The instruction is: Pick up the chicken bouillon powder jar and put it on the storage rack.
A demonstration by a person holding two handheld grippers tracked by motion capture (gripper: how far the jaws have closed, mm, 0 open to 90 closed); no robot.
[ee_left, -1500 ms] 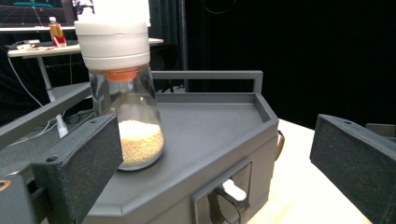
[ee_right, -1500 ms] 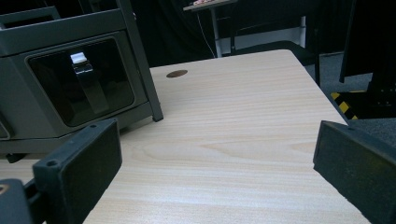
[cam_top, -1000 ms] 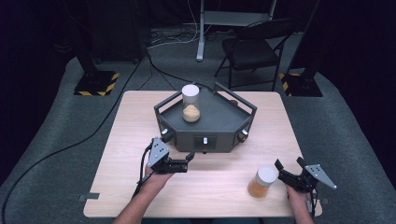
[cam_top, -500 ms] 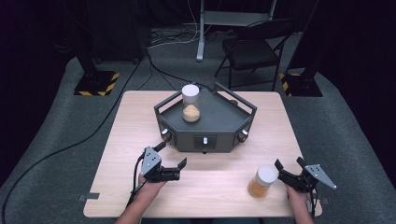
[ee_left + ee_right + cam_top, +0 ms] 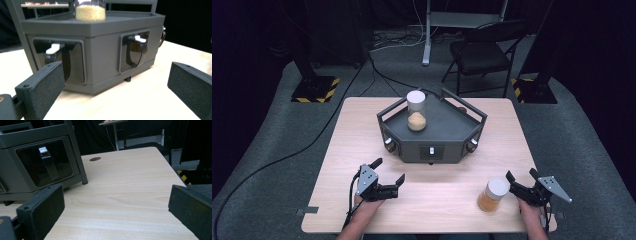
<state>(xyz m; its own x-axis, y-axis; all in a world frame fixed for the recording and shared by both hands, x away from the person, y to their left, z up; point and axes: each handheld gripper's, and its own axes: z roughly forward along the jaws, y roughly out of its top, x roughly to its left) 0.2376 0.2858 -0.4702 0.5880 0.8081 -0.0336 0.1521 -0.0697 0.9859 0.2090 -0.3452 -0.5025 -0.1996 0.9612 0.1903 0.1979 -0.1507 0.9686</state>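
Observation:
A dark grey angular box [image 5: 447,132] with a railed top stands mid-table. On it sits a clear jar [image 5: 416,111] with a white lid, part full of tan grains. The left gripper view shows the box front [image 5: 100,50], two white-tipped knobs [image 5: 53,48] and the jar's grains [image 5: 90,11]. My left gripper [image 5: 388,171] is open on the table in front of the box's left face, apart from it, jaws empty [image 5: 116,82]. A second jar [image 5: 493,195] of orange-tan contents stands just left of my open right gripper [image 5: 521,176], whose empty jaws [image 5: 116,205] face the box's right side [image 5: 37,160].
The wooden table [image 5: 362,130] has bare room left and right of the box. A small dark spot [image 5: 95,159] marks the tabletop. Behind the table stand a folding chair [image 5: 479,52], a metal stand [image 5: 429,30] and floor cables.
My left gripper has drawn back from the box front, a little left and toward the table's near edge, staying open. The right gripper and both jars have not moved.

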